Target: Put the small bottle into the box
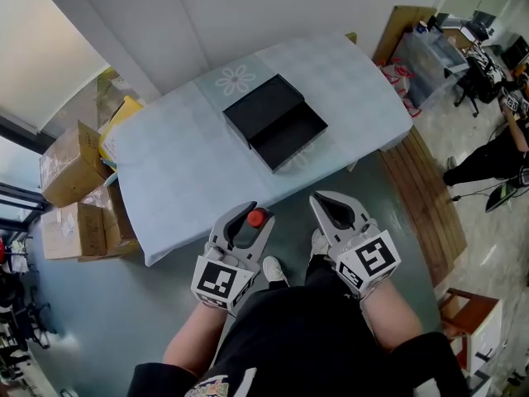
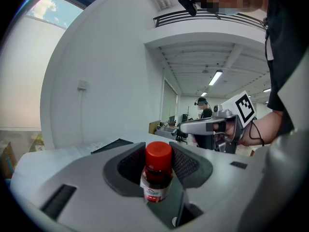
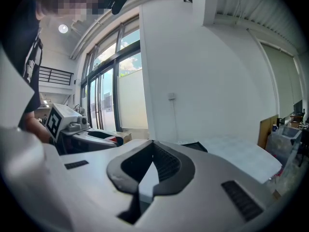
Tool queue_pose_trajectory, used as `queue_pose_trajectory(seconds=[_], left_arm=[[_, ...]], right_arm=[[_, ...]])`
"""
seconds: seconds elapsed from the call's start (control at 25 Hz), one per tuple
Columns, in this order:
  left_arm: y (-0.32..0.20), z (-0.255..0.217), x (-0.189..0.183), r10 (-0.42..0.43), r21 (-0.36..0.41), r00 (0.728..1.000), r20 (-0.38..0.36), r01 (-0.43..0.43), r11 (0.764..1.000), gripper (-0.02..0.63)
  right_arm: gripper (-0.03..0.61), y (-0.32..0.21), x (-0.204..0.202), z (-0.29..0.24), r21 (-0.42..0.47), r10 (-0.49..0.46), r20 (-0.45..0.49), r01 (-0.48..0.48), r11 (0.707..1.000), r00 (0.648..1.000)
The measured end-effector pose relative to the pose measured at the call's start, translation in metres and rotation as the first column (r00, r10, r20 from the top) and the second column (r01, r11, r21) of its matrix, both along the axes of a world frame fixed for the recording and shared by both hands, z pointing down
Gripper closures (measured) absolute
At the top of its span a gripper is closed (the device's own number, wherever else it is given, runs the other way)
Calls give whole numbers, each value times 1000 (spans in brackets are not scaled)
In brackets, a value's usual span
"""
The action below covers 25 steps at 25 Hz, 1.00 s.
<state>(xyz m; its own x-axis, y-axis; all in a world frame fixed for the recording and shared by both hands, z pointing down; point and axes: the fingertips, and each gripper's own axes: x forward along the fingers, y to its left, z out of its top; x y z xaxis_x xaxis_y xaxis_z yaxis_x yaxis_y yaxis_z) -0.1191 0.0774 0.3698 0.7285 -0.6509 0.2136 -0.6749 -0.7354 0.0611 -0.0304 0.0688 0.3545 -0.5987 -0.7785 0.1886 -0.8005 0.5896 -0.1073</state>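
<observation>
A small bottle (image 1: pixel 256 218) with a red cap stands upright between the jaws of my left gripper (image 1: pixel 250 213), which is shut on it. In the left gripper view the pads press the bottle (image 2: pixel 157 172) on both sides. My right gripper (image 1: pixel 329 198) is beside it, shut with nothing in it; its pads (image 3: pixel 161 162) meet at the tip. Both grippers are held close to the person's body, short of the table's near edge. The black box (image 1: pixel 288 136) lies open on the light blue table (image 1: pixel 182 172), its lid (image 1: pixel 263 106) set against its far left side.
Cardboard boxes (image 1: pixel 70 168) are stacked on the floor left of the table. A wooden floor panel (image 1: pixel 426 197), a clear plastic bin (image 1: pixel 430 60) and a seated person (image 1: pixel 500 151) are on the right. A white cabinet (image 1: pixel 479 329) stands at the lower right.
</observation>
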Motion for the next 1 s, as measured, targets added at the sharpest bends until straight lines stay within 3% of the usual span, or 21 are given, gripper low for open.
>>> queue_pose_trajectory(seconds=[1.0], left_arm=[[-60, 6, 83, -145, -7, 989, 20, 145, 989, 457]], right_arm=[[569, -72, 81, 6, -10, -145, 28, 146, 989, 989]])
